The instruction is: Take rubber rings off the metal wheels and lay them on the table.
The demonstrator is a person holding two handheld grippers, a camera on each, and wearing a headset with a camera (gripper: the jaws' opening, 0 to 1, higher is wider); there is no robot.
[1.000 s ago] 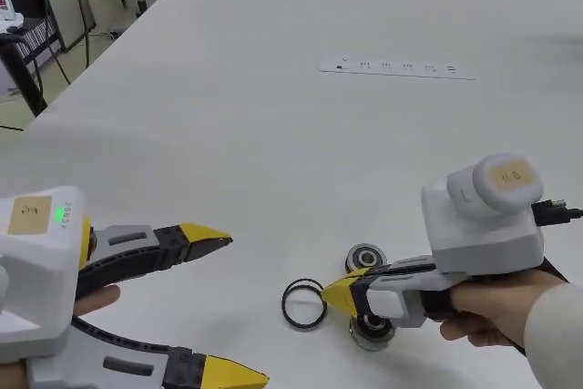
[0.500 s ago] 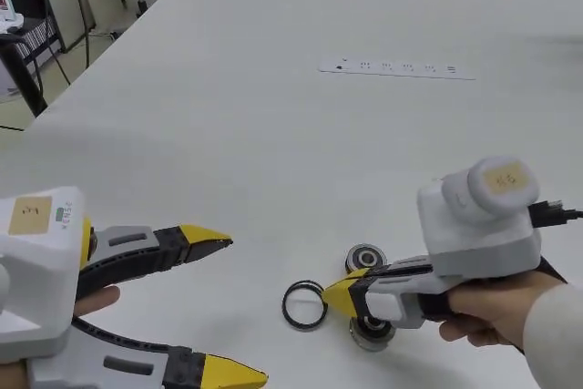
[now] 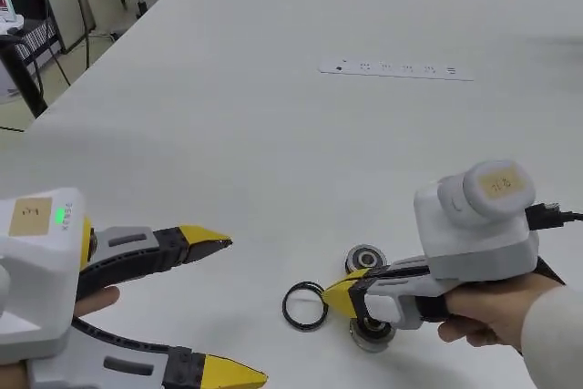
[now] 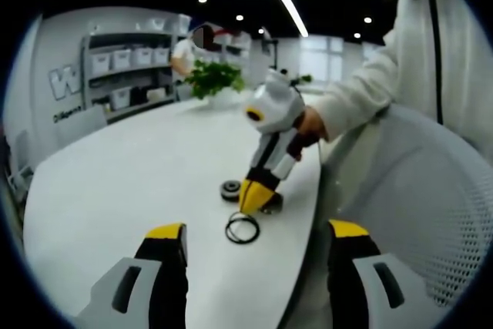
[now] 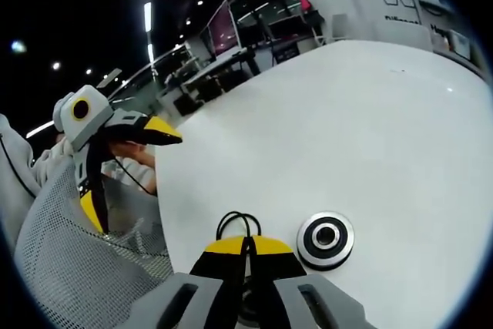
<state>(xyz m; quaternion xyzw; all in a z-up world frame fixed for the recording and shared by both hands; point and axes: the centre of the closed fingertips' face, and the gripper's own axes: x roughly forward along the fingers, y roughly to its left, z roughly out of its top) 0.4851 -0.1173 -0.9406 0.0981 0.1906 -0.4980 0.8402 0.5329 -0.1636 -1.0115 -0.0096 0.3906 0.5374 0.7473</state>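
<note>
Where the freed rubber lies: rubber rings (image 3: 303, 305), black, seemingly two overlapped, flat on the white table (image 3: 273, 134) between my two grippers.
Near wheel (image 3: 371, 334): metal, lying on its face beneath my right jaws and mostly hidden. I cannot tell whether it carries a ring.
Far wheel (image 3: 365, 258): flat, axle upward, just beside the right jaws on the side away from me. From its dark outer band in the right gripper view, I judge its ring is still on.
Right gripper (image 3: 335, 293): jaws pressed together, tips at the edge of the loose rubber rings. I cannot tell whether they nip any rubber.
Left gripper (image 3: 239, 309): jaws spread wide with nothing between them, pointing toward the wheels but well apart from them.
Deciding relation: far wheel lies sideways off the right tips, not ahead of them, and my right hand is much the nearer.
Next move, as I judge it: part the right jaws, swing to that wheel's rim, catch the band.
Outlying item: power strip (image 3: 396, 67), far across the table.
</note>
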